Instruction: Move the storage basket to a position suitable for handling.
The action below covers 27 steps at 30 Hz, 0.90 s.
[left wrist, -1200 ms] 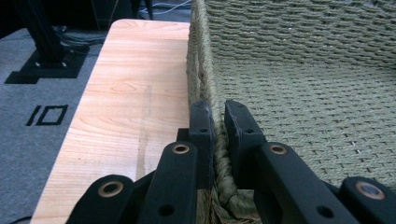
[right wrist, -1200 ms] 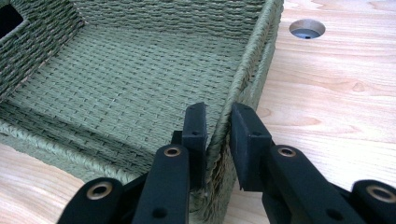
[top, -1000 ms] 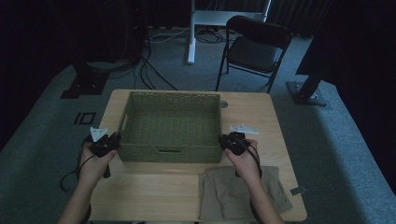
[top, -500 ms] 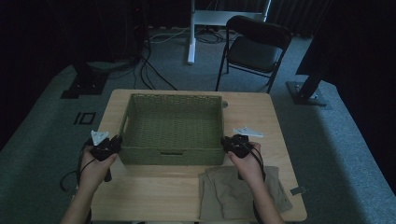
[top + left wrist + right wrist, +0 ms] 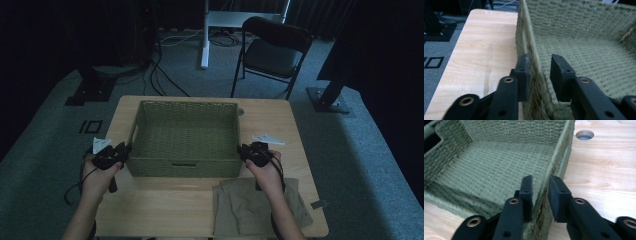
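Observation:
A green woven basket [image 5: 185, 167] stands empty in the middle of the wooden table [image 5: 165, 205]. My left gripper [image 5: 122, 150] is at its left wall near the front corner. In the left gripper view the jaws of that gripper [image 5: 539, 75] straddle the wall [image 5: 531, 47], one outside and one inside, closed on it. My right gripper [image 5: 245, 151] is at the right wall. Its jaws [image 5: 540, 195] clamp that wall [image 5: 559, 152] the same way, with the bare basket floor [image 5: 486, 170] to the left.
A folded khaki cloth [image 5: 260, 205] lies at the table's front right, under my right forearm. White cards [image 5: 101, 145] [image 5: 267, 139] lie beside each gripper. A round hole [image 5: 584, 134] is in the tabletop behind the basket. A folding chair [image 5: 272, 50] stands beyond the table.
The basket has slid a little toward the person, and both hands with their grippers came back with it.

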Tool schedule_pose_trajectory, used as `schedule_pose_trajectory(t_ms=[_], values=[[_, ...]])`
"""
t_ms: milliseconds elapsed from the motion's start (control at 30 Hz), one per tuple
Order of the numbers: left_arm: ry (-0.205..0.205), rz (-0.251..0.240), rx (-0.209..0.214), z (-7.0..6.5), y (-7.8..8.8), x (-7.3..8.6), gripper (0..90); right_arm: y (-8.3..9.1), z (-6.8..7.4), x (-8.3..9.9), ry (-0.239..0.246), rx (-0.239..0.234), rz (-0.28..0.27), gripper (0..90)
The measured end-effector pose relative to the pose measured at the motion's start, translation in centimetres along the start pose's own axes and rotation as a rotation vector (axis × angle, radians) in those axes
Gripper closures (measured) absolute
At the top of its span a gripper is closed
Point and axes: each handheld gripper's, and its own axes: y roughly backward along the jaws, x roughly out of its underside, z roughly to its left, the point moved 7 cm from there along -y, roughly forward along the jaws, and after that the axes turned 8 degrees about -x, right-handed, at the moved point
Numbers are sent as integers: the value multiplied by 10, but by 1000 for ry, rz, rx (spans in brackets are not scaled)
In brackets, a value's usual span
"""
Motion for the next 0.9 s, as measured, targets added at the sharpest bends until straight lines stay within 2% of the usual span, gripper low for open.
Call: schedule_pose_trajectory(t_ms=[133, 167, 233, 300, 367, 400, 467, 567, 633, 733, 833, 900], values=[[11, -4, 10, 2, -4, -10, 538, -3, 1, -15, 2, -1, -46, 589], [31, -3, 19, 3, -8, -18, 533, -4, 2, -19, 3, 0, -55, 565], [37, 1, 32, 3, -13, -24, 466, -7, 3, -27, 23, 7, -65, 502], [25, 3, 25, 2, -17, -29, 465, -11, 3, -31, 22, 13, -60, 464], [22, 14, 24, 1, -23, -33, 439, -18, 2, -37, 41, 32, -67, 434], [26, 13, 21, 0, -26, -35, 429, -22, 0, -38, 43, 40, -66, 428], [6, 7, 6, 0, -31, -38, 406, -29, -3, -40, 38, 53, -64, 429], [15, 13, 5, -1, -39, -39, 405, -39, -8, -41, 27, 80, -49, 436], [9, 3, 6, -1, -44, -39, 356, -45, -11, -41, 26, 92, -39, 440], [18, 6, 14, -2, -48, -38, 355, -53, -14, -41, 24, 111, -37, 457], [-13, 22, 3, -2, -57, -31, 356, -60, -17, -39, 24, 129, -32, 472], [-10, 32, -9, -1, -61, -28, 385, -65, -18, -35, 26, 143, -18, 480]])
